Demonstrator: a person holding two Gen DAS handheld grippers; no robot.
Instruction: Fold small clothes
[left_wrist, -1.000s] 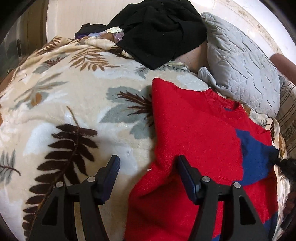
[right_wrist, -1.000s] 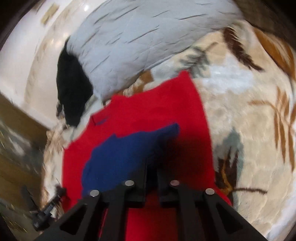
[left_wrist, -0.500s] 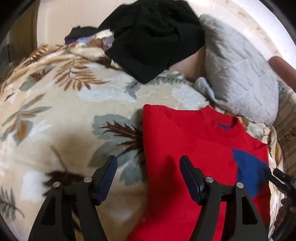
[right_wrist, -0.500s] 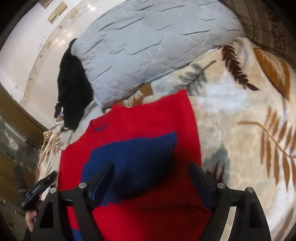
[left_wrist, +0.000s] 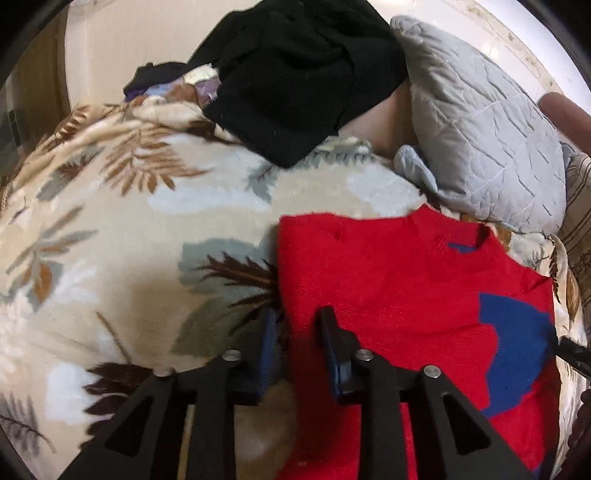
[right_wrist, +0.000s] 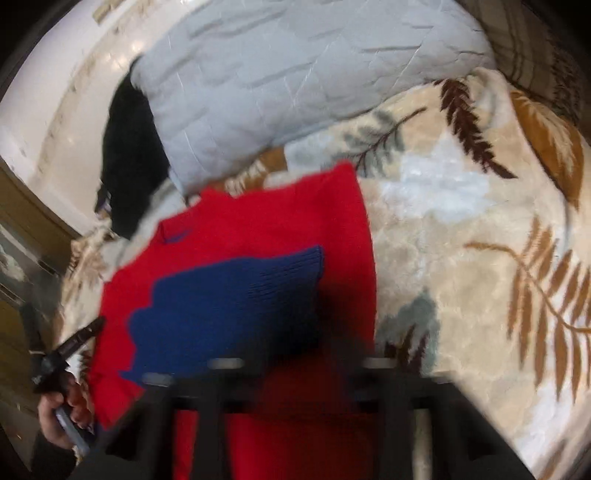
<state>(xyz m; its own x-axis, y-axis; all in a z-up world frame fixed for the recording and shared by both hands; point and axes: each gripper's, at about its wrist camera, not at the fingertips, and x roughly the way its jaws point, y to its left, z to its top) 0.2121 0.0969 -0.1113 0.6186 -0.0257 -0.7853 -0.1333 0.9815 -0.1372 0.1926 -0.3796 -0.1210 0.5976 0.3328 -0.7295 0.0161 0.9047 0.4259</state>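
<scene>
Left gripper at the sweater's left edge, jaws narrowed around it, not clamped.

Left gripper (left_wrist: 295, 347) straddles the side edge of the red sweater (left_wrist: 391, 295): one finger on the blanket (left_wrist: 110, 229), one on the knit, small gap between. Sweater lies flat, long axis running away toward the collar, sleeve folded across the chest. Left is nearer that edge; right gripper (right_wrist: 295, 373) hovers above the body. Motion blur: cannot tell its opening. Only the left view shows the black clothes pile (left_wrist: 303, 74) in full; the right shows the sweater's far edge. Gray pillow (left_wrist: 480, 122) behind.
</scene>
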